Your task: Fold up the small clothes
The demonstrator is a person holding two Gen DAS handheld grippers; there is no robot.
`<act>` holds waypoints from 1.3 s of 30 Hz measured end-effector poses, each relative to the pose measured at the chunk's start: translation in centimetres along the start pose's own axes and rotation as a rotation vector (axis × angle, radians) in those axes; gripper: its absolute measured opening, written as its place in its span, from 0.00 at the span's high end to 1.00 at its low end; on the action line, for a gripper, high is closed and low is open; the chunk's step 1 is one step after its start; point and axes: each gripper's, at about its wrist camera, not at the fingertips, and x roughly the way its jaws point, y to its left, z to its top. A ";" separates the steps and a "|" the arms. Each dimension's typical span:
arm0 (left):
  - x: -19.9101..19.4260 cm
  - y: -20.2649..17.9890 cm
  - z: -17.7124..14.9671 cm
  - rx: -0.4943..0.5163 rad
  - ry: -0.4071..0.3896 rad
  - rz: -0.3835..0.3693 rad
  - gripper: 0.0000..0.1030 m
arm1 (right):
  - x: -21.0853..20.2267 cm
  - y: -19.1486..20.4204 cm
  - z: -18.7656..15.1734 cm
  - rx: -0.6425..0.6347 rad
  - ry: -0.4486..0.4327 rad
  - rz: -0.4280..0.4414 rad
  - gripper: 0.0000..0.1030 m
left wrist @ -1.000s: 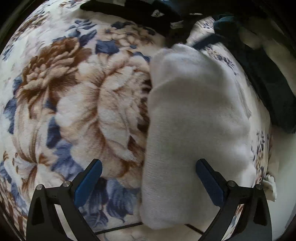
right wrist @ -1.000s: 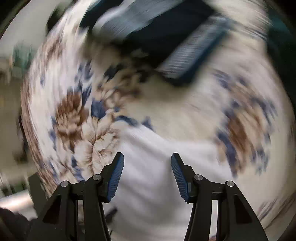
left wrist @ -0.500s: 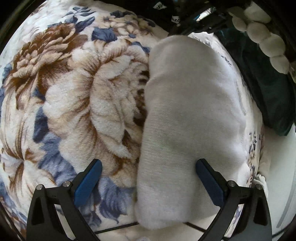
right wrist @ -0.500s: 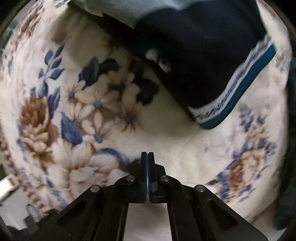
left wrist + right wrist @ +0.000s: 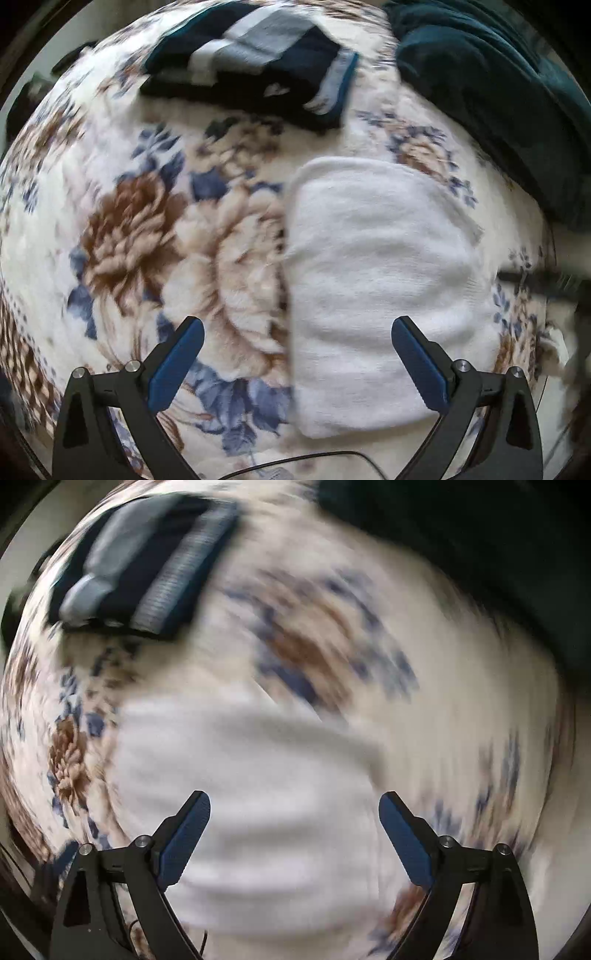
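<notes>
A folded white garment (image 5: 373,280) lies flat on the floral blanket (image 5: 147,236). My left gripper (image 5: 297,347) hangs open above its near left part, nothing between the fingers. In the right wrist view the same white garment (image 5: 266,812) fills the lower middle, blurred. My right gripper (image 5: 294,823) is above it with its jaws opening wide, and nothing is pinched between them. A folded dark navy garment with grey and striped trim (image 5: 258,70) lies farther back on the blanket, and the blurred right wrist view has the navy garment (image 5: 144,572) at its upper left.
A dark teal cloth (image 5: 491,96) is heaped at the back right of the blanket; the dark mass (image 5: 480,550) fills the upper right of the right wrist view. The blanket's right edge drops off beside a dark bar (image 5: 535,280). A thin cable (image 5: 303,459) runs below my left gripper.
My left gripper has risen, so more blanket and the navy garment show. My right gripper went from half open to shut over the navy garment, then swung back over the white one and opened wide.
</notes>
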 end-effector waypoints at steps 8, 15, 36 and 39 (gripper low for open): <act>-1.1 -5.3 -0.5 0.113 0.016 -0.041 0.00 | 4.3 -10.6 -11.6 0.373 0.021 0.117 0.08; -1.7 -8.2 -1.3 0.184 0.018 -0.056 0.00 | 8.0 -11.7 -15.9 0.507 0.021 0.330 0.49; 6.3 4.6 0.8 -0.218 0.077 -0.356 0.00 | 9.0 -16.4 -20.7 0.846 -0.030 0.653 0.17; 9.1 5.1 0.9 -0.247 0.133 -0.441 0.00 | 12.1 -14.7 -22.8 0.914 -0.002 0.775 0.17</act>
